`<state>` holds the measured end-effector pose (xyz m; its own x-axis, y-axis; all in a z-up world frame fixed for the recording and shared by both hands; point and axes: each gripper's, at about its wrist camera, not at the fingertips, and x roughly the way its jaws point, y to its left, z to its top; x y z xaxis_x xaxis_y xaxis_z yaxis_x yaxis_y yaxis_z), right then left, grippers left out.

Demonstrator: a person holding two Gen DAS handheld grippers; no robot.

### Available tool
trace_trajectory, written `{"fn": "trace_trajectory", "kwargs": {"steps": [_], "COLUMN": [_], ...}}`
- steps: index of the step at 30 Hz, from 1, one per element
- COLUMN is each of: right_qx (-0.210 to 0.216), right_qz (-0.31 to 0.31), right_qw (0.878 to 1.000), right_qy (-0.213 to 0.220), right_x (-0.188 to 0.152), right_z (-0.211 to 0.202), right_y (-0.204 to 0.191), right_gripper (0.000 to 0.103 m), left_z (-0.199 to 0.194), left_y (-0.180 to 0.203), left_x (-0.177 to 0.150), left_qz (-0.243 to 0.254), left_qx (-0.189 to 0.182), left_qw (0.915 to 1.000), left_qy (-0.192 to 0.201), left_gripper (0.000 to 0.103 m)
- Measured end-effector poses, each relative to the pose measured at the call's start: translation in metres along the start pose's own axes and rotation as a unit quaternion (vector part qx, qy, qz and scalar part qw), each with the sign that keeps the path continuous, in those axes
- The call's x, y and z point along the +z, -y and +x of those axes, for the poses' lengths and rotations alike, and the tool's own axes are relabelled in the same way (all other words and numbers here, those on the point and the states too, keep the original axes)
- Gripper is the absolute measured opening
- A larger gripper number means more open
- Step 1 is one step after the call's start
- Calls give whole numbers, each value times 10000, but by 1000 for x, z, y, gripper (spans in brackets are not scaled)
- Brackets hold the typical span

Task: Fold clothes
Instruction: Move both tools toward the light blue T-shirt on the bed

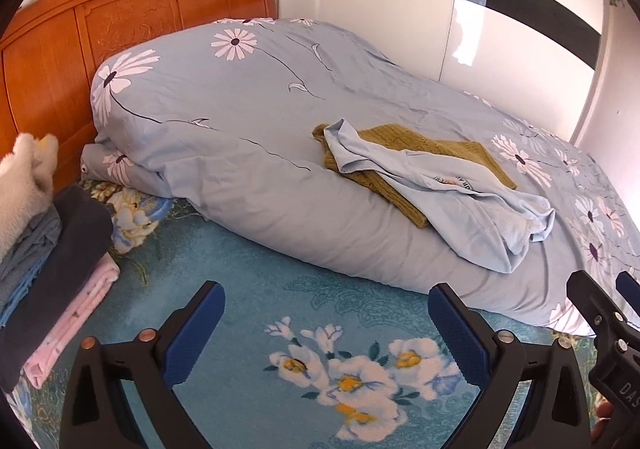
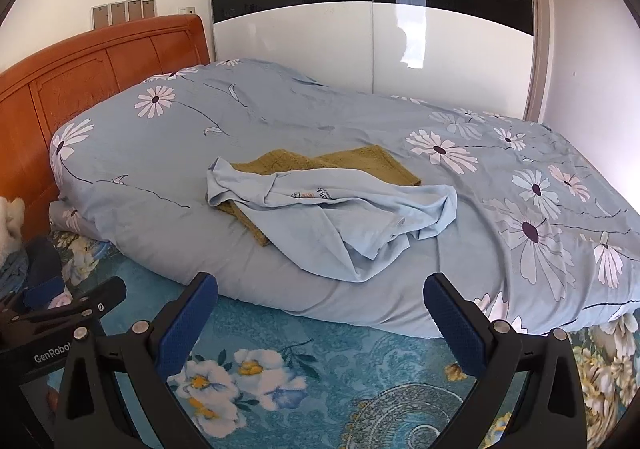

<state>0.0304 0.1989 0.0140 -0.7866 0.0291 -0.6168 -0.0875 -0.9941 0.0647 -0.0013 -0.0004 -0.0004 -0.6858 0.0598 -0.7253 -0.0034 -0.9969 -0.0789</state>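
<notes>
— Blue-padded left gripper (image 1: 326, 323) and right gripper (image 2: 320, 313): both gape wide, empty?

— Yes. Ahead of them, on the quilt (image 2: 168, 177), the crumpled shirt (image 2: 340, 221) covers a green towel (image 2: 360, 163). I'd pinch two corners and spread it flat.

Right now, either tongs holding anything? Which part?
Nothing held. Left tongs and right tongs are both open over the teal floral blanket, short of the crumpled light-blue cotton T-shirt.
</notes>
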Motion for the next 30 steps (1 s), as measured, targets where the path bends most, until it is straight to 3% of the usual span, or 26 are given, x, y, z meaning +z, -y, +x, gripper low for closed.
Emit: {"fn": "trace_trajectory", "kwargs": {"steps": [9, 16, 30], "right_qx": [-6, 50, -99], "right_qz": [-67, 89, 142], "right_qw": [9992, 9988, 9971], "right_qy": [-386, -474, -747], "right_x": [-1, 1, 4], "right_z": [15, 24, 44], "right_y": [-4, -3, 4], "right_gripper": [103, 103, 103], "left_z": [3, 12, 17], "left_y": [-1, -2, 8], "left_x": [2, 8, 13], "left_qz": [89, -33, 299], "left_qx": [-31, 16, -106], "left_qw": [9996, 9998, 9994], "left_qy": [282, 210, 129], "left_gripper": [103, 103, 103]}}
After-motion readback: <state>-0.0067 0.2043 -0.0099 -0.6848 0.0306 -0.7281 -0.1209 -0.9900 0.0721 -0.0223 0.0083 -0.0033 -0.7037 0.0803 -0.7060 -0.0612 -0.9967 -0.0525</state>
